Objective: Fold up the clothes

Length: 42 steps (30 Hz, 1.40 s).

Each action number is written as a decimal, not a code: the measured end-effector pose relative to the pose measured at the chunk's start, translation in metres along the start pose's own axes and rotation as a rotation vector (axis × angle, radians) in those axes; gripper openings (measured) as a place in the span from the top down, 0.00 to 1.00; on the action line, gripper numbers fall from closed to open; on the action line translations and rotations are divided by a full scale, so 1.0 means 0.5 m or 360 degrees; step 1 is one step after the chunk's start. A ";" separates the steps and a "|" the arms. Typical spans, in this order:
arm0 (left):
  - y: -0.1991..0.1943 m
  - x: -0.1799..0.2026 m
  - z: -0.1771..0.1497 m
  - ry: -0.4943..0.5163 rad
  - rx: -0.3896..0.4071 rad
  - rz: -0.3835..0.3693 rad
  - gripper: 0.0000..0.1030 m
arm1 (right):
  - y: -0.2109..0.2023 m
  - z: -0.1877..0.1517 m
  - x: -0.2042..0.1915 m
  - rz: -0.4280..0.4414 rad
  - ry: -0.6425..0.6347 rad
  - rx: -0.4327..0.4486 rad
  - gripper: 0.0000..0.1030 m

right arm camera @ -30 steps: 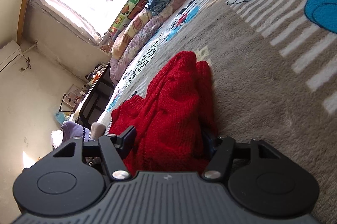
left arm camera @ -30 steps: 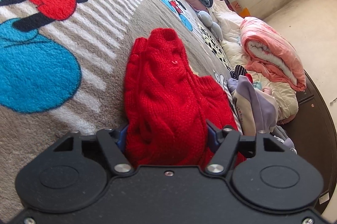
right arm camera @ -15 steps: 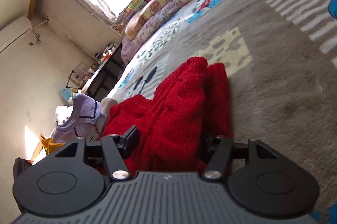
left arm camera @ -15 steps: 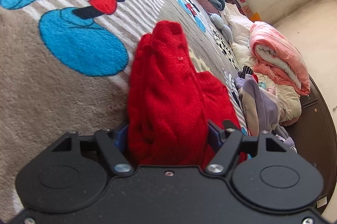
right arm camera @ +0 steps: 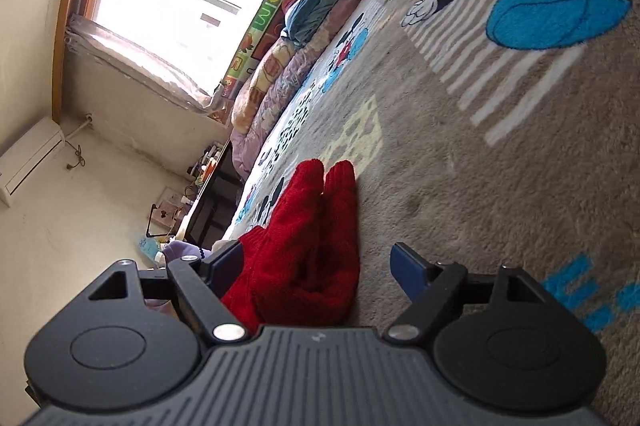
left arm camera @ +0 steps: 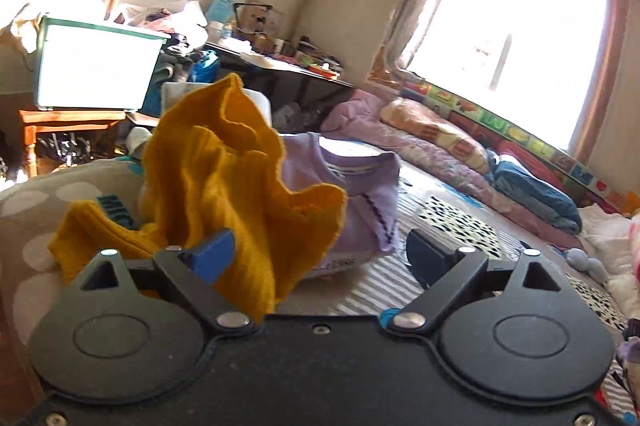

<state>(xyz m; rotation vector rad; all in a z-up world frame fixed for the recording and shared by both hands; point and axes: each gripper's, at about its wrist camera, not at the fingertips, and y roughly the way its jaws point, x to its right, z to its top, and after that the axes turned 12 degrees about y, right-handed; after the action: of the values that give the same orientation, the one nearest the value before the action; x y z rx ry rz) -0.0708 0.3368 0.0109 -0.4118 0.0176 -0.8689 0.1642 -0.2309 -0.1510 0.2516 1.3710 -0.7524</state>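
Left gripper (left arm camera: 316, 252) has jaws spread wide, nothing between the pads. It faces a heap of unfolded clothes at the bed's edge: a crumpled mustard-yellow knit (left arm camera: 224, 185) bunched up in front, draped partly over the left blue finger pad (left arm camera: 210, 254), no clear long axis, peak sticking up. Whether the knit actually touches the pad or just sits in front of it, cannot tell. Behind and right of it a lilac garment (left arm camera: 352, 185) lies in a loose mound.

Right gripper (right arm camera: 318, 266) jaws also released, wide gap. Red knit sweater (right arm camera: 308, 250) lies folded on the grey Mickey Mouse blanket (right arm camera: 500, 153), between the fingers but closer to the left one, near end right up against the gripper body. It is a narrow bundle, long axis running away from the camera roughly along the finger direction, two rounded ends side by side at the far tip pointing toward the rolled quilts (right arm camera: 288, 65) along the window side. Right finger stands clear of the sweater with bare blanket between.

Background in left view: green-rimmed storage bin (left arm camera: 96, 65) on a wooden chair, cluttered desk (left arm camera: 280, 61), bright window (left arm camera: 512, 37).
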 end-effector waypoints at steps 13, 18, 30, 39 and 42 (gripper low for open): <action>0.277 -0.186 -0.063 0.0069 -0.0471 0.0254 0.18 | 0.031 -0.017 -0.006 -0.0045 -0.0167 -0.0076 0.23; 0.256 -0.147 -0.011 -0.0060 -0.0409 -0.0093 0.74 | 0.040 -0.011 -0.003 -0.0013 -0.0125 -0.0070 0.23; 0.191 0.202 0.298 -0.0114 0.0004 -0.0747 0.81 | 0.038 0.006 -0.002 0.0047 -0.0067 -0.0097 0.23; 0.237 0.353 0.412 -0.0099 0.0155 -0.0680 0.81 | 0.037 0.032 0.004 0.0066 -0.0023 -0.0041 0.23; 0.289 0.346 0.367 -0.0060 0.0097 -0.0489 0.74 | 0.039 0.039 0.006 0.0069 -0.0011 -0.0034 0.23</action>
<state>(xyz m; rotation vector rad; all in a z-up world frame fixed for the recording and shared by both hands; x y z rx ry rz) 0.1814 0.3536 0.1545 -0.3788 -0.1096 -1.1612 0.1917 -0.2284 -0.1546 0.2611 1.3625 -0.7014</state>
